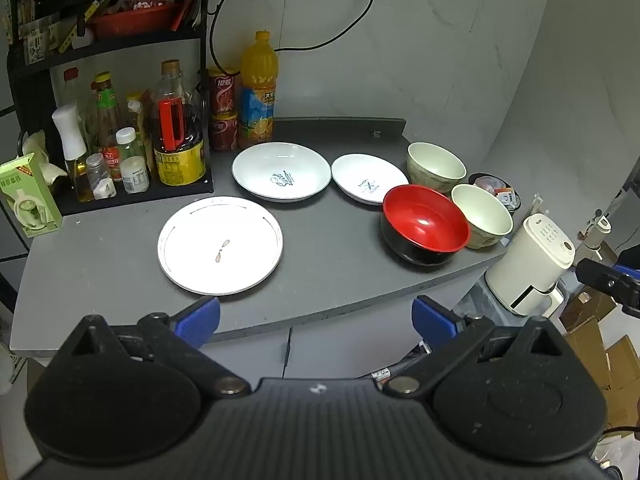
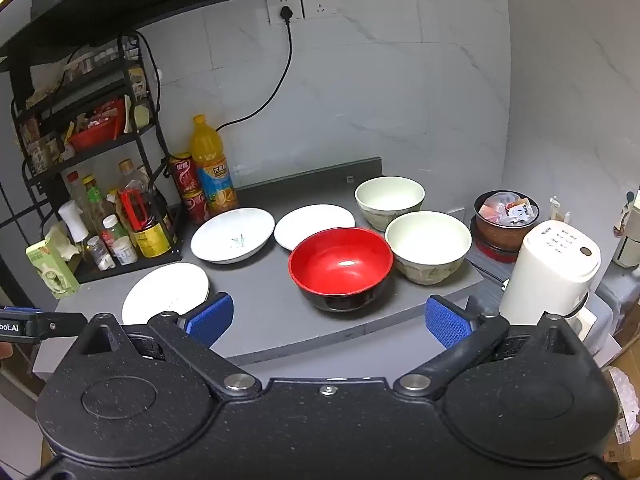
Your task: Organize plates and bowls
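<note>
You held the left gripper [image 1: 316,314] short of the near edge of the grey counter [image 1: 120,264], its blue-padded fingers [image 1: 200,314] spread wide with nothing between them. At its eleven o'clock lay the large flat white plate [image 1: 220,245], the item closest to that edge. Farther back, at about twelve o'clock, sat the deep white plate with dark lettering [image 1: 281,171], and just to its right the smaller white plate [image 1: 369,178], the two rims nearly touching. At the far left stood the black rack of sauce bottles [image 1: 132,140], with the orange juice bottle [image 1: 258,92] and stacked red cans [image 1: 223,110] beside it against the wall. You held the right gripper [image 2: 327,320] in the same way, tongs wide apart and empty, above the counter's front edge. Straight ahead of it at twelve o'clock stood the red-and-black bowl [image 2: 340,266], upright and just beside the smaller plate's rim. At one o'clock sat the nearer pale green bowl [image 2: 429,245], close against the red one, and behind it the second pale green bowl [image 2: 389,196]. At two o'clock, off the counter's right end, stood the white kettle-like appliance [image 2: 550,268], with a dark bowl of packets [image 2: 506,210] behind it.
</note>
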The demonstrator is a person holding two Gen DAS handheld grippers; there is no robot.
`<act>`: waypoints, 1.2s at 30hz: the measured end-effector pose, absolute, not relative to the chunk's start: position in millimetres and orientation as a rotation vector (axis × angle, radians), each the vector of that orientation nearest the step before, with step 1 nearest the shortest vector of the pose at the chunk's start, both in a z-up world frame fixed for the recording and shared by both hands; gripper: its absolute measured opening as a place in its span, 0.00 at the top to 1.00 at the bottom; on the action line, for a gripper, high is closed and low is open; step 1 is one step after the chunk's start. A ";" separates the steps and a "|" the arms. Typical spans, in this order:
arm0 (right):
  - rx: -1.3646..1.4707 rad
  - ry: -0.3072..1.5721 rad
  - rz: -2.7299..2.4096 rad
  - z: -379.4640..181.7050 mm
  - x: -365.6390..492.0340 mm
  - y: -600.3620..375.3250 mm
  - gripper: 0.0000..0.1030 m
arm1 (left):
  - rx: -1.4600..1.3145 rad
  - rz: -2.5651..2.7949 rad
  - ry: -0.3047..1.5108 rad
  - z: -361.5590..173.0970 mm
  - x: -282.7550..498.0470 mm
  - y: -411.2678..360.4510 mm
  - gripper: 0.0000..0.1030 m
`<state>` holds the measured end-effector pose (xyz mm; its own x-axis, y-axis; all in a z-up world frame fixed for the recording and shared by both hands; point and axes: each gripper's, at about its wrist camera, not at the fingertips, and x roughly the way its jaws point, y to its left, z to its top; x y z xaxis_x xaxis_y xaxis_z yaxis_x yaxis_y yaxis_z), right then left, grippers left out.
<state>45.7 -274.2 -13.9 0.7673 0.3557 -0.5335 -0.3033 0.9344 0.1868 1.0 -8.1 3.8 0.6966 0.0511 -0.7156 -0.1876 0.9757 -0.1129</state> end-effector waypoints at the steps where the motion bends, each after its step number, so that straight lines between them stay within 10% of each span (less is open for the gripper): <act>1: 0.096 0.602 0.355 -15.3 46.6 -272.4 0.00 | -0.185 0.135 0.793 4.1 1.6 -9.8 0.02; 36: 0.059 0.634 0.376 -23.2 52.7 -281.3 0.00 | -0.241 0.147 0.800 1.5 -0.9 -14.6 0.02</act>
<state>52.7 -281.3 -23.2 0.7404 0.3606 -0.5673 -0.3247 0.9308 0.1680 -0.9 -14.6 1.5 0.6887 0.0396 -0.7240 -0.2211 0.9624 -0.1576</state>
